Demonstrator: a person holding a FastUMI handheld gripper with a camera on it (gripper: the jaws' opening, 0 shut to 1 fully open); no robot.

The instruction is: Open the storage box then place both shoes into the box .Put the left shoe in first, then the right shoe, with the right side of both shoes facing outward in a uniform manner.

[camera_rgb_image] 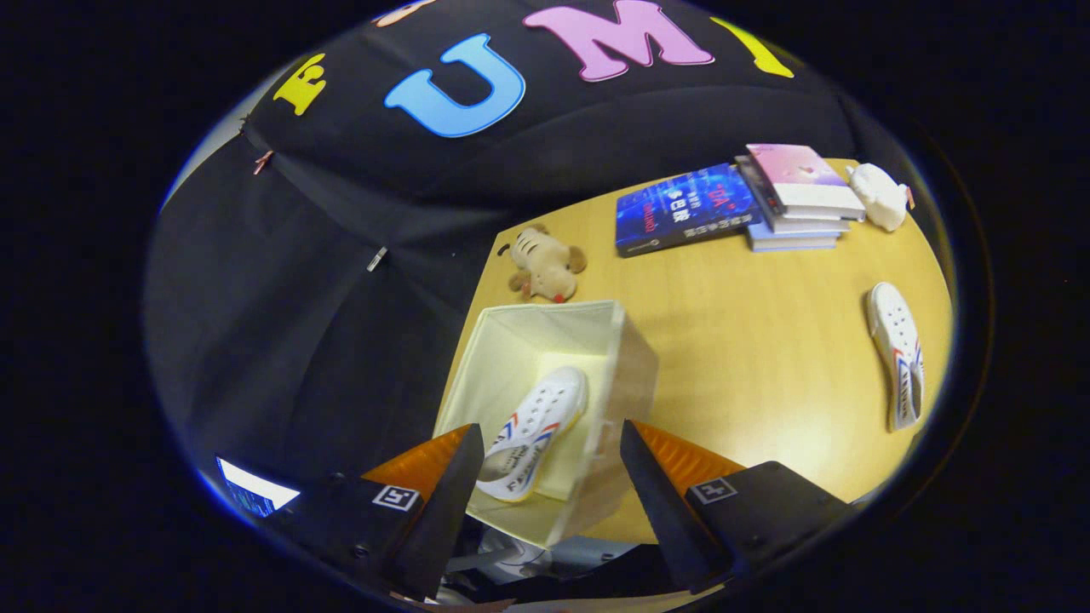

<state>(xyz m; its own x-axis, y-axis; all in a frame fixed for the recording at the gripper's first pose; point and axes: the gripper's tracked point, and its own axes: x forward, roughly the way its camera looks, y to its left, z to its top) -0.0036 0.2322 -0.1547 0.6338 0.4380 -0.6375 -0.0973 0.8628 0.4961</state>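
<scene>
A cream fabric storage box (634,366) stands open near the wooden table's left edge, just ahead of my fingers. One white shoe (536,430) with red and blue stripes lies inside it, toe pointing away from me. A second matching shoe (896,353) lies on the table far off to the right of the box. My gripper (549,447) hovers above the box's near side, open, with nothing between its fingers; the shoe in the box shows through the gap below them.
A small plush tiger (545,264) sits just beyond the box. Further back lie a blue book (685,209), a stack of books (800,200) and a white soft toy (881,196). Bare table top (766,340) spreads between box and second shoe.
</scene>
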